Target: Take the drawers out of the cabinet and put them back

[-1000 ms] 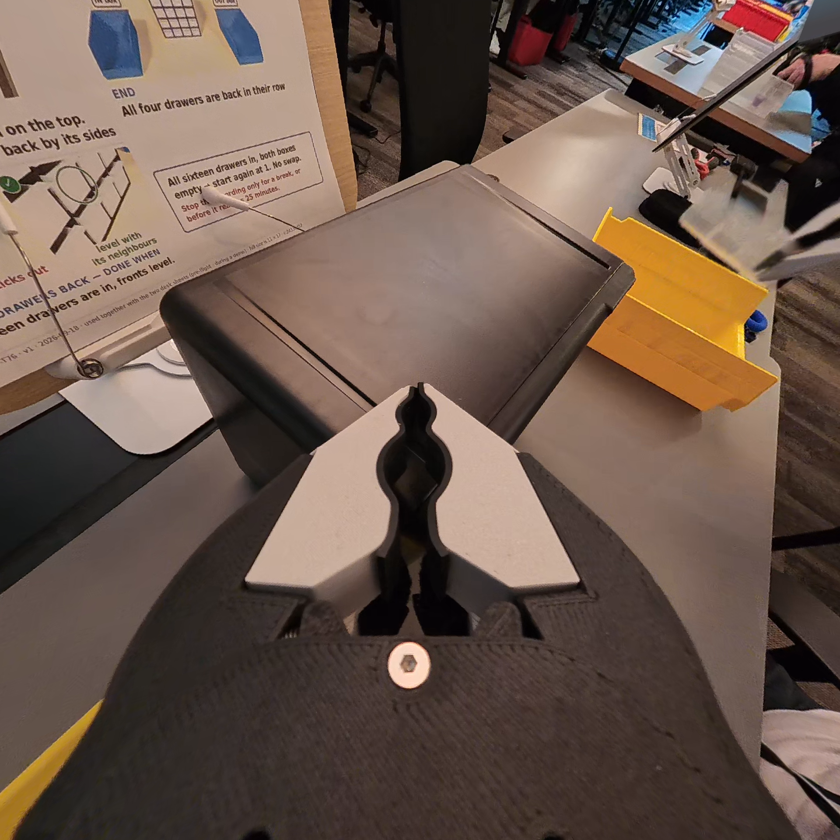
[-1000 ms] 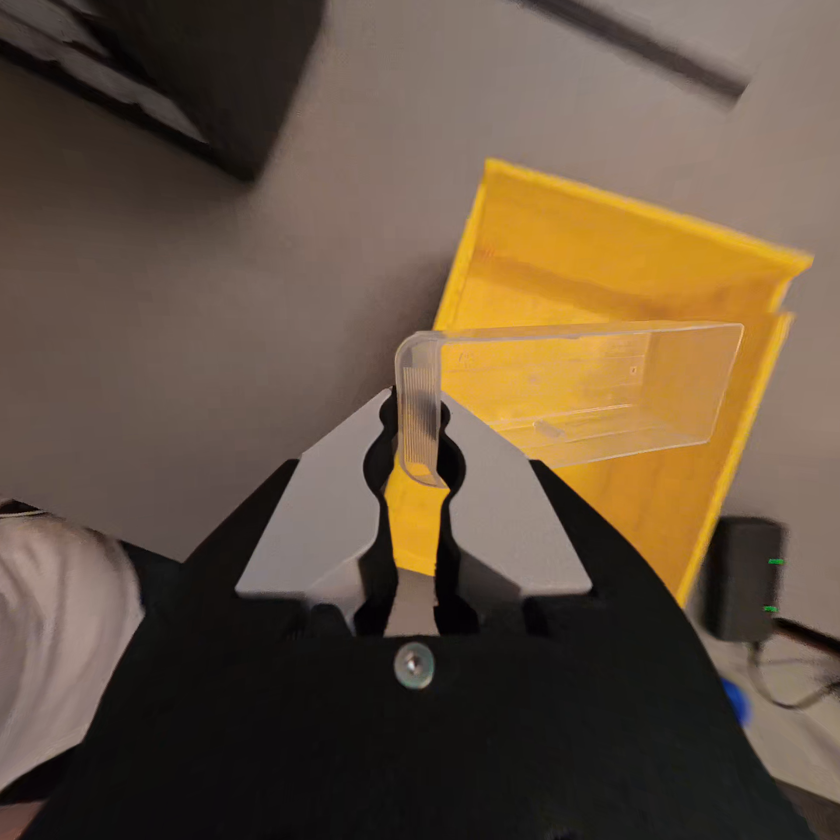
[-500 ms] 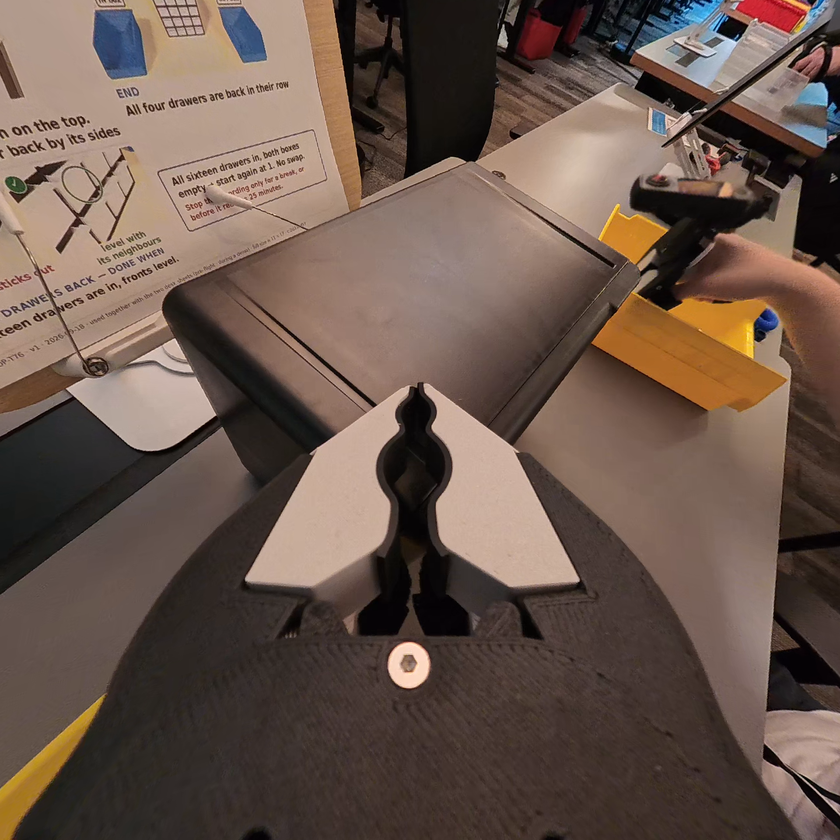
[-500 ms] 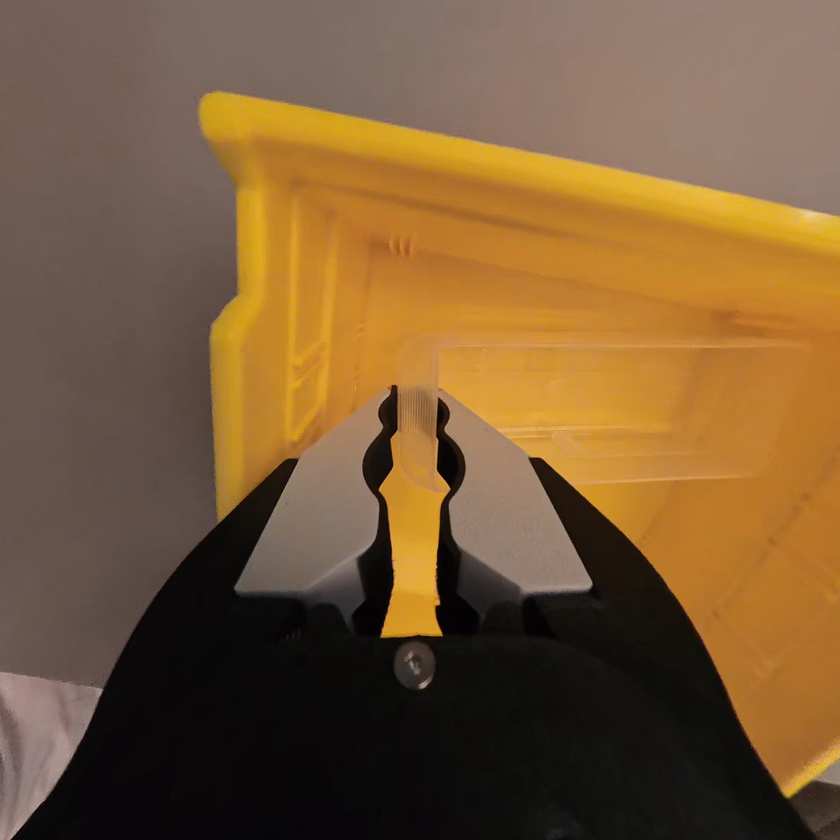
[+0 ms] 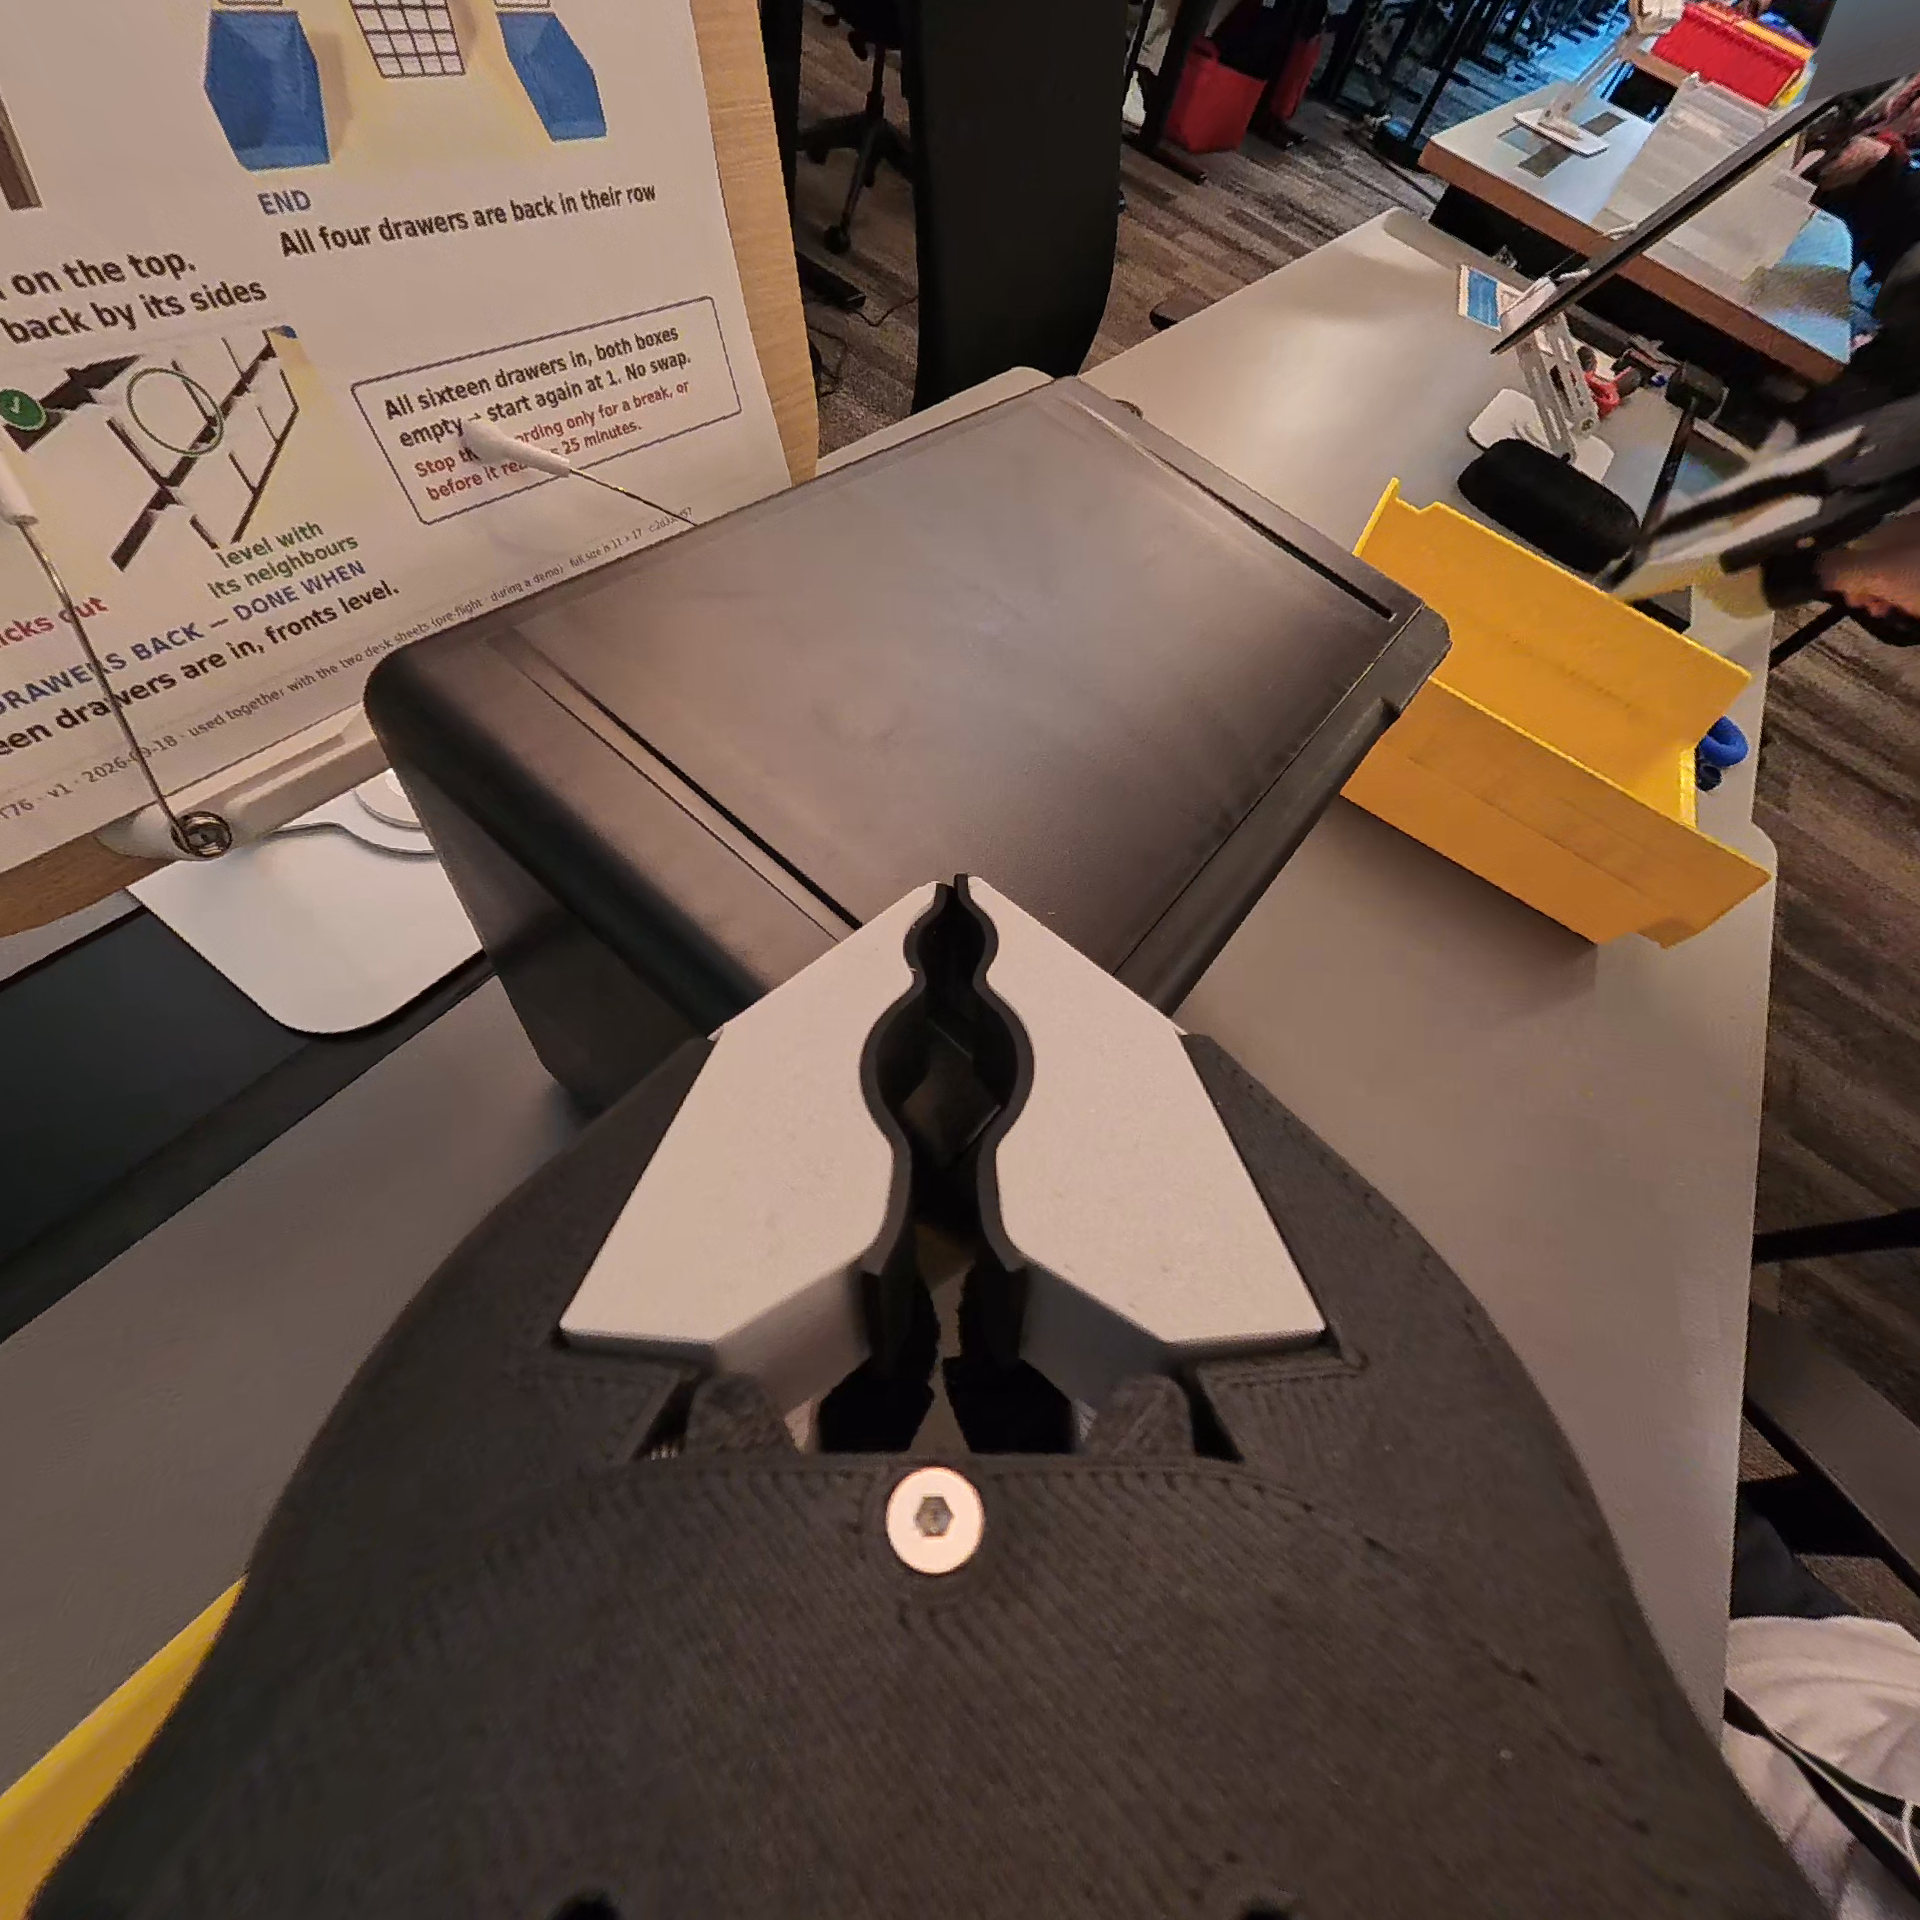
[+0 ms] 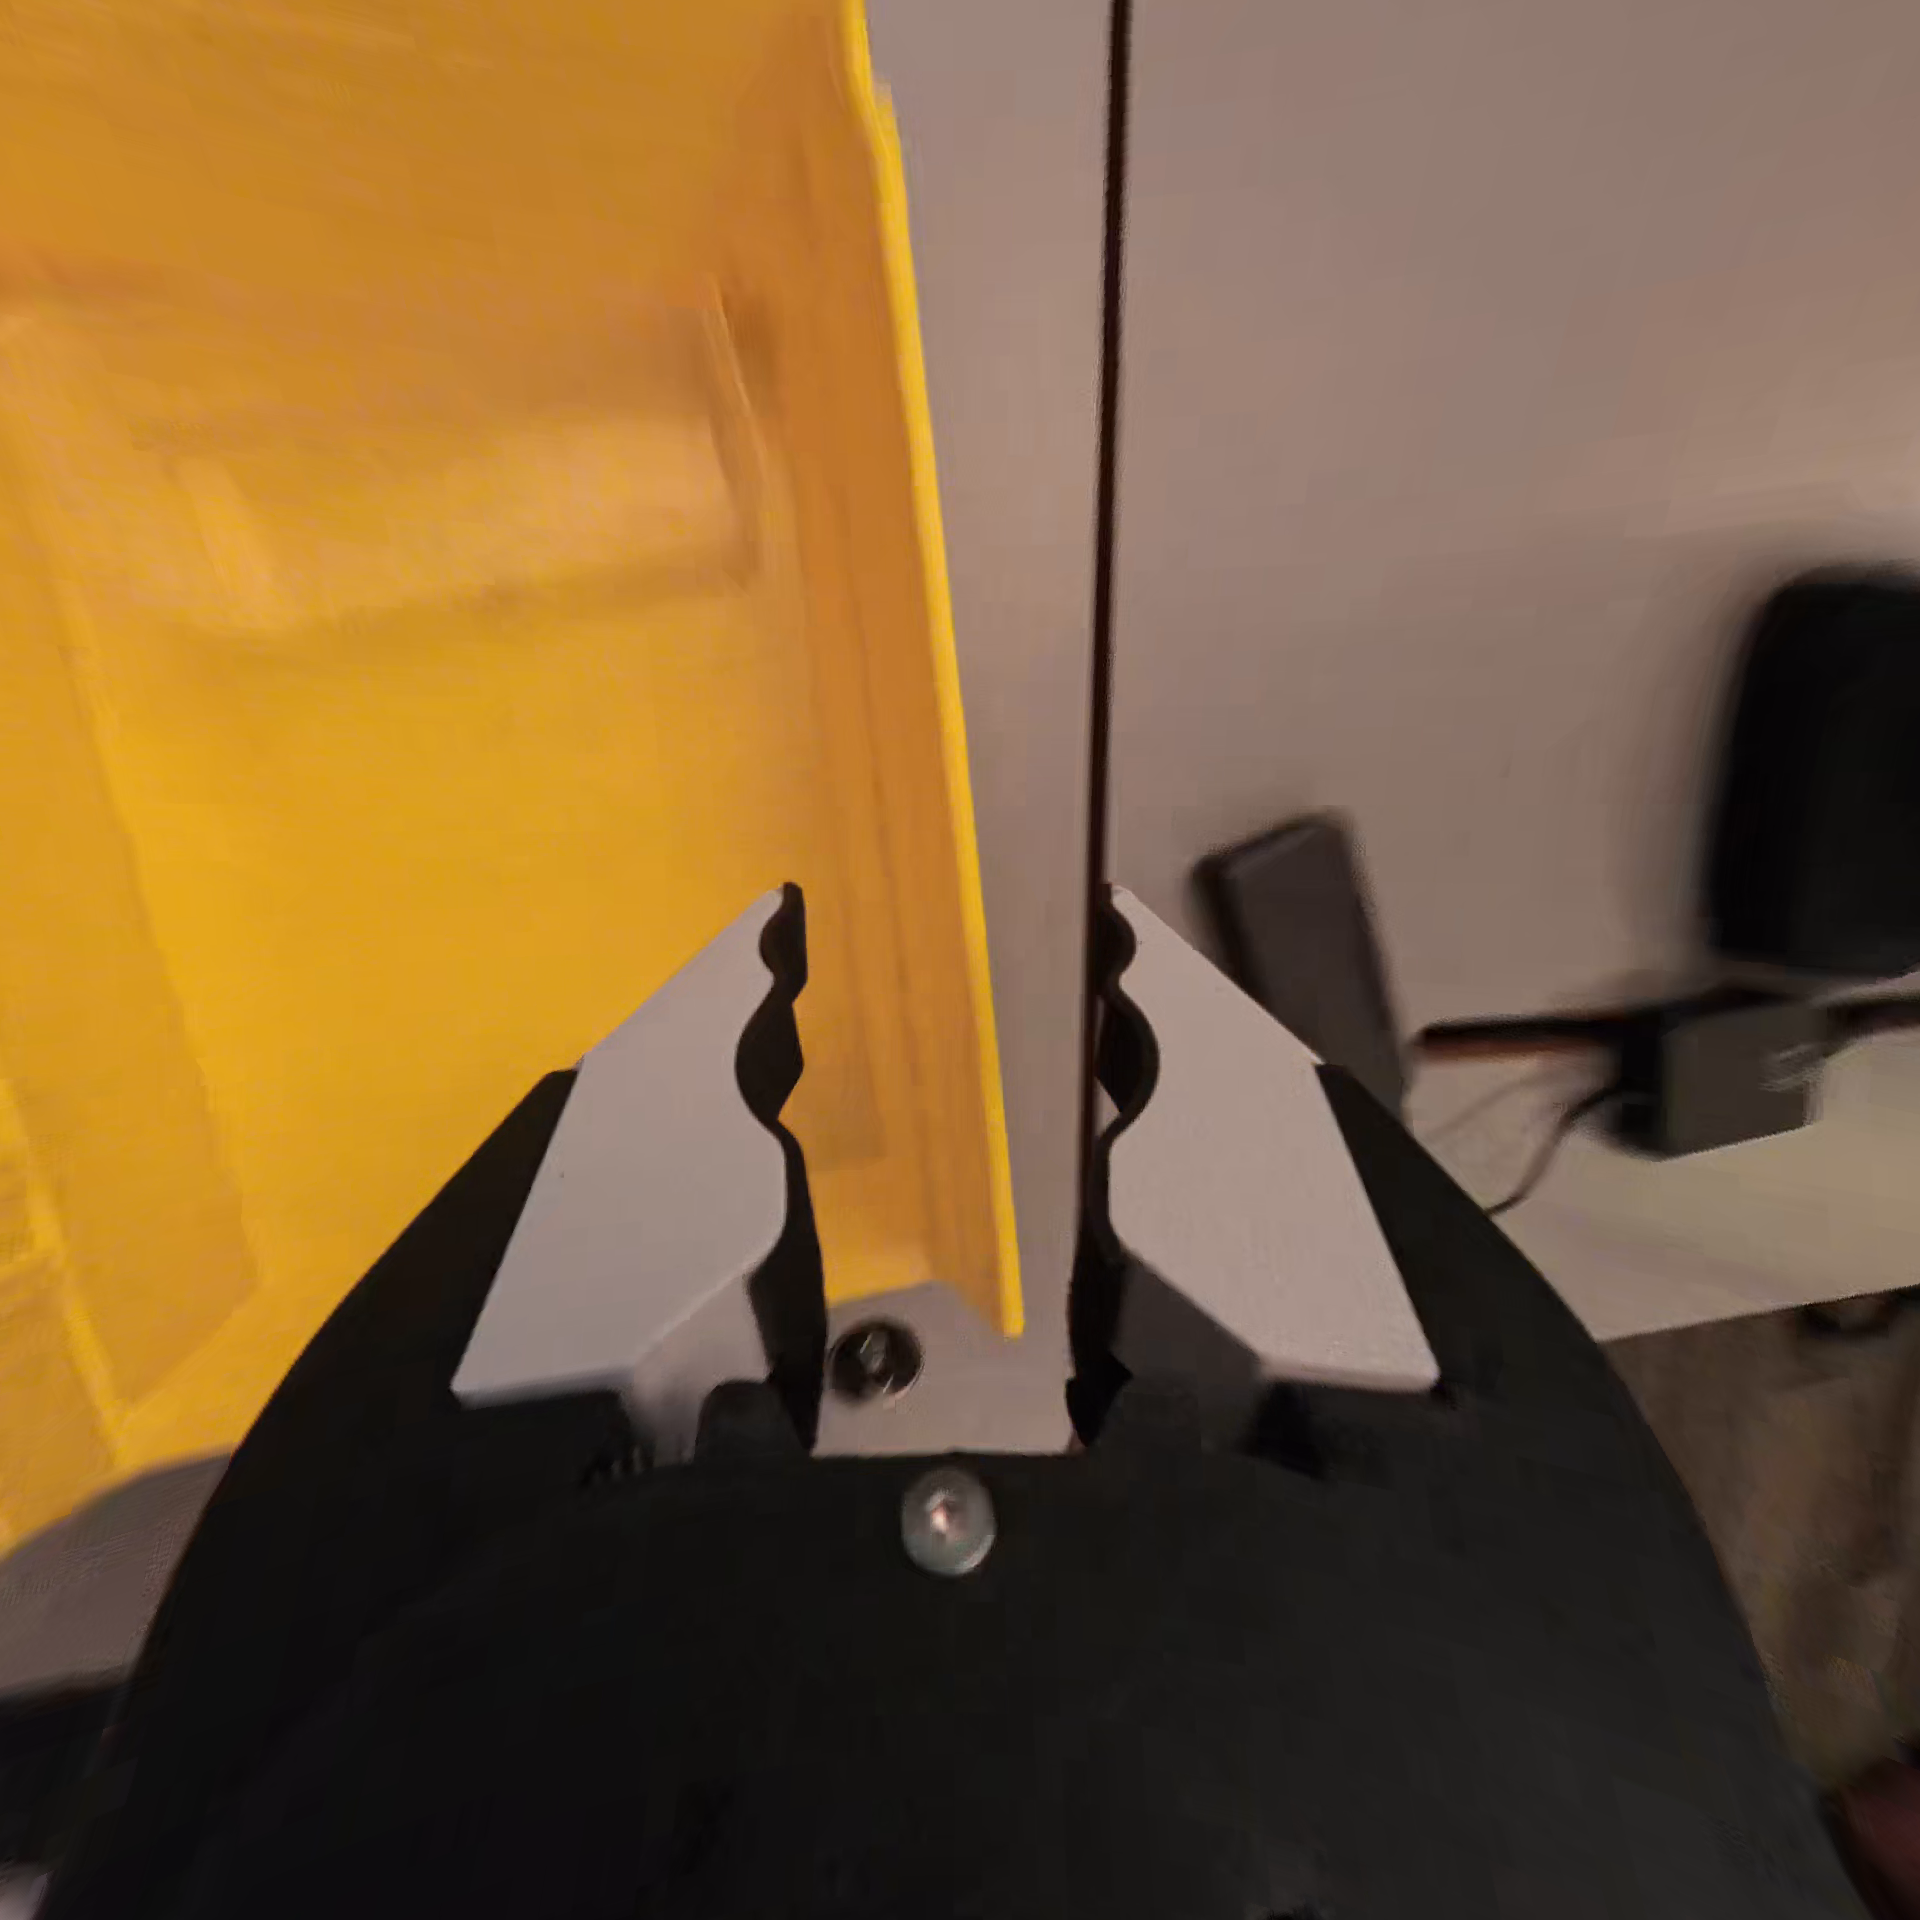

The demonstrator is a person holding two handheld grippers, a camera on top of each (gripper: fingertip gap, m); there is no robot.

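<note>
The black cabinet stands on the grey table, seen from above and behind; its drawer fronts are hidden. My left gripper is shut and empty, just over the cabinet's near top edge. A yellow bin sits to the right of the cabinet. My right gripper is open and empty above the bin's right wall. It shows blurred over the bin in the left wrist view. A clear drawer lies blurred inside the bin.
An instruction poster stands behind the cabinet on a white base. A black pouch and a stand lie beyond the bin. Dark boxes and cables lie right of the bin. The table's edge is close on the right. Another yellow piece shows at bottom left. Some 65 centimetres of space lies between my two pairs of fingers. The left gripper is farther from the clear drawer, some 55 centimetres, than the right, some 15 centimetres.
My right gripper lowered the clear drawer into the yellow bin, opened, let it go and shifted towards the bin's right wall. My left gripper stayed put.
</note>
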